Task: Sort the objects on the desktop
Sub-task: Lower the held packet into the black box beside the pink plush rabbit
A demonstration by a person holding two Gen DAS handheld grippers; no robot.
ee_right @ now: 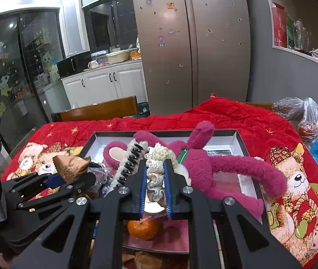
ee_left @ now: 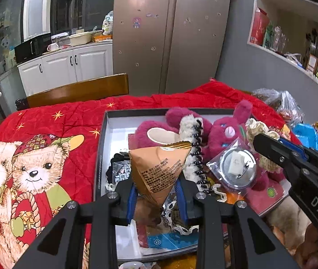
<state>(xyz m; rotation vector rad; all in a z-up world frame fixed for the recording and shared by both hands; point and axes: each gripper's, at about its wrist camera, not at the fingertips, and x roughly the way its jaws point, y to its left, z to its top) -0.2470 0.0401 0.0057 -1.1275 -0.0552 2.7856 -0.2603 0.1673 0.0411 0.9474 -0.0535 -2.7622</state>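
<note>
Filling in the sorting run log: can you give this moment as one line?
left gripper: shut on orange-brown triangular paper snack packet | right gripper: shut on cream crocheted lace piece | both over open dark-rimmed box

White letters "DAS" stand on the black body of the right gripper (ee_left: 268, 144). The brown triangular snack packet (ee_left: 161, 170) carries dense dark print, too small to read.

A red quilt (ee_left: 69, 116) printed with teddy bears covers the table, a wooden chair back (ee_left: 78, 89) behind it. Beyond stand a steel double-door fridge (ee_left: 170, 33) dotted with magnets, white cabinets (ee_left: 69, 67), a black microwave (ee_left: 32, 47) and wall shelves (ee_left: 293, 33).
</note>
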